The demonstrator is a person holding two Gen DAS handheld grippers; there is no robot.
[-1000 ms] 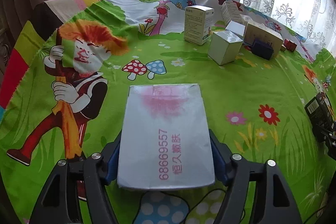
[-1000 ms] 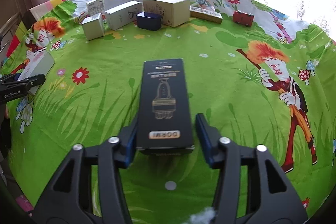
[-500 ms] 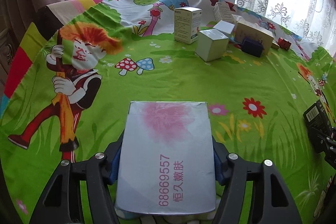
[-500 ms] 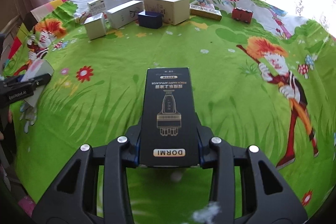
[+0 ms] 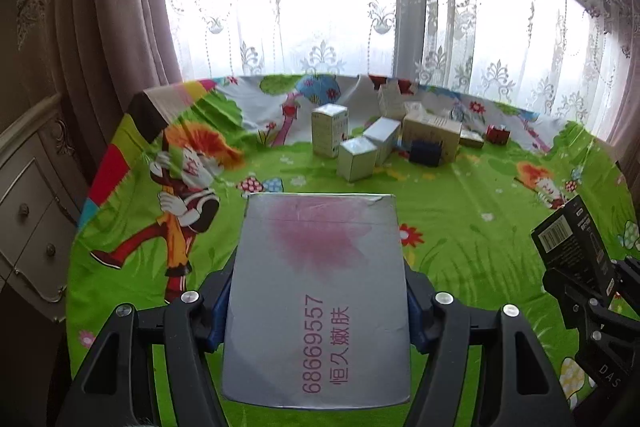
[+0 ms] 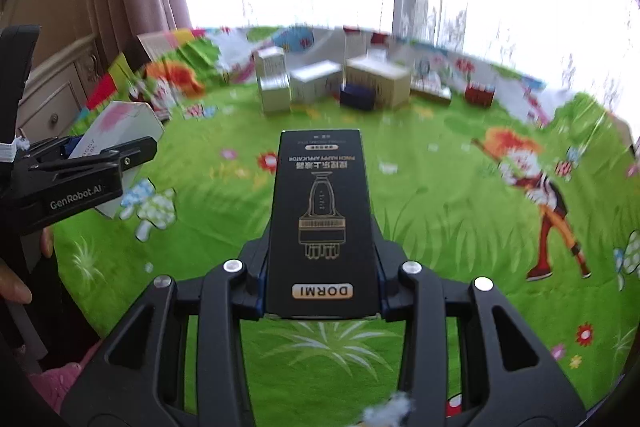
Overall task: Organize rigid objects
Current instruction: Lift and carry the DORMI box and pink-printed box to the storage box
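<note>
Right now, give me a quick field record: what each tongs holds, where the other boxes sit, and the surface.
left tongs: shut on silver box, pink print on top
right tongs: shut on black box, marked DORMI
held boxes: both lifted off the cloth
box cluster: grouped at the far side, near the window
surface: cartoon tablecloth, mostly green

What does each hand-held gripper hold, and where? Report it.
Left hand-held gripper: silver box, by its long sides. Right hand-held gripper: black DORMI box, by its long sides.
</note>
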